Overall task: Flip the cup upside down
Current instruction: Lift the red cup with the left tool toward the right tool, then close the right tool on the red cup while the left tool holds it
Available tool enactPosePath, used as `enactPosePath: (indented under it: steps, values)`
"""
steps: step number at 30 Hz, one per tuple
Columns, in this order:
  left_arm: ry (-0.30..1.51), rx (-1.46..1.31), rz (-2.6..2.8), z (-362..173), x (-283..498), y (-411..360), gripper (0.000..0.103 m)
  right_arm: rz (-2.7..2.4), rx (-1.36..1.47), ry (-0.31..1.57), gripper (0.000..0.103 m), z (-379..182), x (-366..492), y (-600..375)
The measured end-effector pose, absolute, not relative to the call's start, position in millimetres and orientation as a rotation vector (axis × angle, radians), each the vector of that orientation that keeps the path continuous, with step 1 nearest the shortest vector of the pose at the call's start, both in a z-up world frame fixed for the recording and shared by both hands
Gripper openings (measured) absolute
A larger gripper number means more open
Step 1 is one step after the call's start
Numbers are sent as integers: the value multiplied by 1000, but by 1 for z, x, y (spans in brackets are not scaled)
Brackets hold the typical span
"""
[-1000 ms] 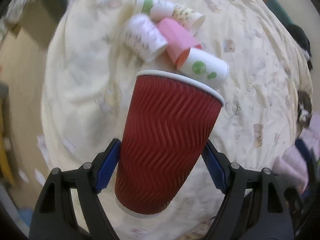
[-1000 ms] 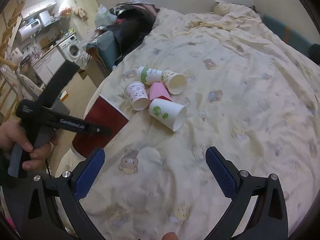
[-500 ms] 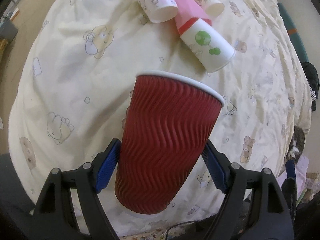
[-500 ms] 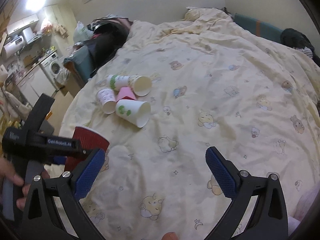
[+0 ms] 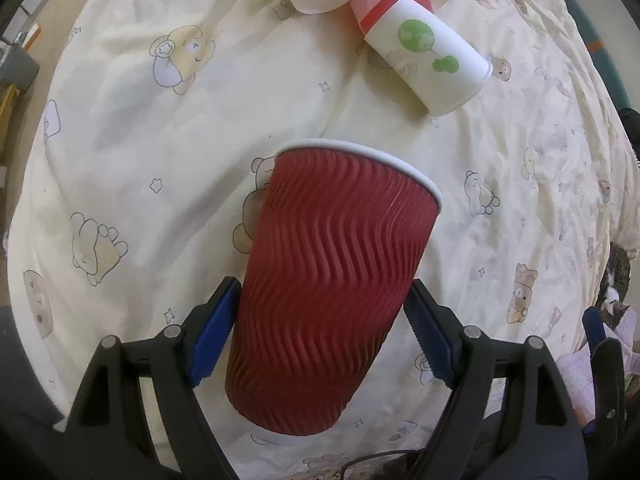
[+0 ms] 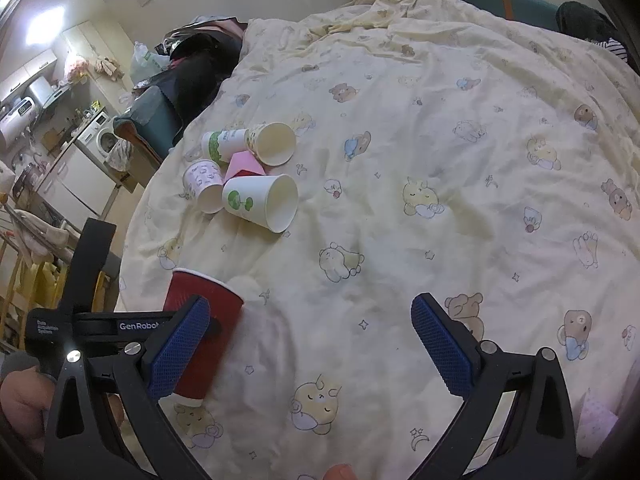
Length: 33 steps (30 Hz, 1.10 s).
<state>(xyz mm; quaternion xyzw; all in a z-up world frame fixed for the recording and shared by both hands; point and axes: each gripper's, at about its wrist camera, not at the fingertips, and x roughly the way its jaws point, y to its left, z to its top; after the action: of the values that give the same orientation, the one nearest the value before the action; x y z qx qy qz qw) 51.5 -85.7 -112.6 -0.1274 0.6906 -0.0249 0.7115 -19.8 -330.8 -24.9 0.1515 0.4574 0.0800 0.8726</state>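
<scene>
My left gripper (image 5: 320,332) is shut on a red ripple-walled paper cup (image 5: 332,280), blue pads pressing both sides near its base. The cup's white rim points away from me toward the yellow bedspread (image 5: 160,140), its mouth hidden. In the right wrist view the same red cup (image 6: 204,304) hangs tilted over the bed's left part, held by the left gripper's black body (image 6: 100,326). My right gripper (image 6: 312,344) is open and empty above the bedspread (image 6: 440,160).
Several paper cups lie on their sides in a cluster: a white one with green dots (image 5: 428,64) (image 6: 260,202), a pink one (image 5: 380,4) (image 6: 242,164), a patterned white one (image 6: 202,184). The bed's left edge (image 6: 136,220) drops to the floor.
The left gripper has carried the red cup further over the bed and nearer to the sheet. The right wrist view has swung; the cup cluster now sits higher and further off.
</scene>
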Motion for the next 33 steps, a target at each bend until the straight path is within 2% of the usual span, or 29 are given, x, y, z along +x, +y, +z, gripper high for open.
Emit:
enactPosePath:
  steps: [4, 7, 18, 26, 33]
  values:
    - [1532, -253, -101, -110, 52, -91, 82, 169, 319, 958, 103, -25, -20, -330]
    - [1516, -228, -112, -105, 50, -93, 95, 170, 318, 960, 103, -24, -20, -329]
    - [1449, -205, -182, -66, 30, -87, 95, 197, 314, 945, 103, -19, -21, -325]
    - [1392, -254, -187, -39, 9, -52, 95, 204, 309, 947, 103, -19, -22, -323]
    - [1282, -139, -152, -30, -1, -17, 95, 214, 333, 980, 103, -25, -29, -318]
